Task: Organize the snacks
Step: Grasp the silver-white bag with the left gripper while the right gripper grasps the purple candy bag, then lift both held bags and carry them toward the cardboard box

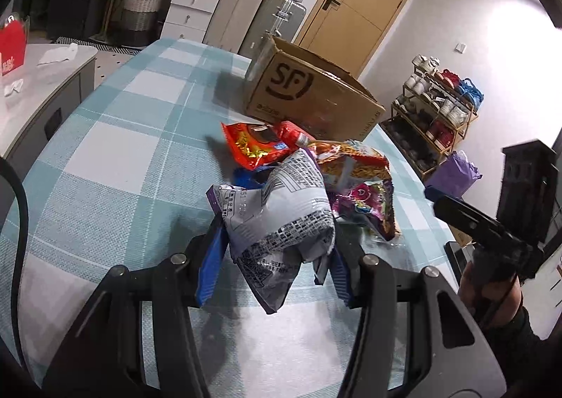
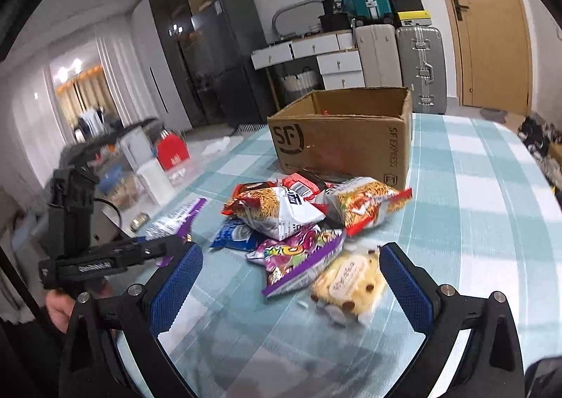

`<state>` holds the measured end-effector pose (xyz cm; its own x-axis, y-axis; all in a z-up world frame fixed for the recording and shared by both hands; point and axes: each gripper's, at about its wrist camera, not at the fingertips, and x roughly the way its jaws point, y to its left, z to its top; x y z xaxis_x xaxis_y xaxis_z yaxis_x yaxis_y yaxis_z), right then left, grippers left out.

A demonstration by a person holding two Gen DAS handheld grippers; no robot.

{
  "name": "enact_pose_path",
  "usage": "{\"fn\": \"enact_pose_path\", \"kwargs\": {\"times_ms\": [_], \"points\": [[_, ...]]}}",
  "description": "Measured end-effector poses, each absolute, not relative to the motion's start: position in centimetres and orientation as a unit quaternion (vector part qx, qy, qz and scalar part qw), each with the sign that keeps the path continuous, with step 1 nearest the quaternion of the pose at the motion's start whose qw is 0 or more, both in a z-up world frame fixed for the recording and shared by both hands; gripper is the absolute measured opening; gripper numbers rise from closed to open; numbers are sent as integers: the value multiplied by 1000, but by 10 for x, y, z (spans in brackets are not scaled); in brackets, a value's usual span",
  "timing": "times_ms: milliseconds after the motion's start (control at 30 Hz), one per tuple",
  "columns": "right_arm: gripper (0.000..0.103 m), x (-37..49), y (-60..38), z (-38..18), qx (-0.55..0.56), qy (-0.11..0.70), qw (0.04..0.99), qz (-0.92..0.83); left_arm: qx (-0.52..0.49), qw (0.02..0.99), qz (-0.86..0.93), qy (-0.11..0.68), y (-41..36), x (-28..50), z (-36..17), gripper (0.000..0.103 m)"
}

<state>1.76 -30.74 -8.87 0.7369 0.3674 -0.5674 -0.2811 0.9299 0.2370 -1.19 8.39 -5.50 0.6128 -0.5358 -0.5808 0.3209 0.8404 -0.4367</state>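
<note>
My left gripper (image 1: pixel 277 268) is shut on a crumpled silver and purple snack bag (image 1: pixel 281 233), raised over the checked tablecloth (image 1: pixel 123 152). Beyond it lies a pile: a red bag (image 1: pixel 256 145), an orange noodle snack (image 1: pixel 351 159) and a purple candy bag (image 1: pixel 368 204). An open cardboard box (image 1: pixel 309 96) stands behind the pile. In the right wrist view my right gripper (image 2: pixel 291 275) is open, its blue pads (image 2: pixel 179 278) wide apart. The purple candy bag (image 2: pixel 298 264) and a yellow cake pack (image 2: pixel 351 282) lie between them, untouched. The left gripper (image 2: pixel 168 243) appears at left with its silver bag (image 2: pixel 175 222).
The box (image 2: pixel 344 138) sits at the far side of the table (image 2: pixel 474 204). A red gift box (image 1: pixel 12 43) stands on a grey counter to the left. A shoe rack (image 1: pixel 435 110) and a purple bag (image 1: pixel 453 173) stand off the table's right edge. Suitcases and drawers line the back wall.
</note>
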Motion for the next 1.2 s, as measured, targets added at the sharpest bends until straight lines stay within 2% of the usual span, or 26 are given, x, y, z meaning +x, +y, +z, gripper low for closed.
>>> {"fn": "enact_pose_path", "kwargs": {"times_ms": [200,400,800,867,967,1033,1200], "points": [[102,48,-310,-109,119,357,907,187,-149,883,-244,372,80,-5,-62,50],[102,73,-295,-127,92,401,895,174,-167,880,-244,372,84,-3,-64,50],[102,99,-261,-137,20,415,893,174,-166,877,-248,376,81,-3,-65,50],[97,101,-253,-138,3,415,894,170,-165,877,-247,378,81,-3,-66,50],[80,102,-247,-140,-25,411,898,154,-166,877,-247,378,81,-3,-66,50],[74,101,-247,-140,-30,407,900,153,-165,878,-245,377,81,-3,-66,50],[71,96,-253,-140,-31,408,899,157,-166,876,-243,383,81,-3,-66,51]]}}
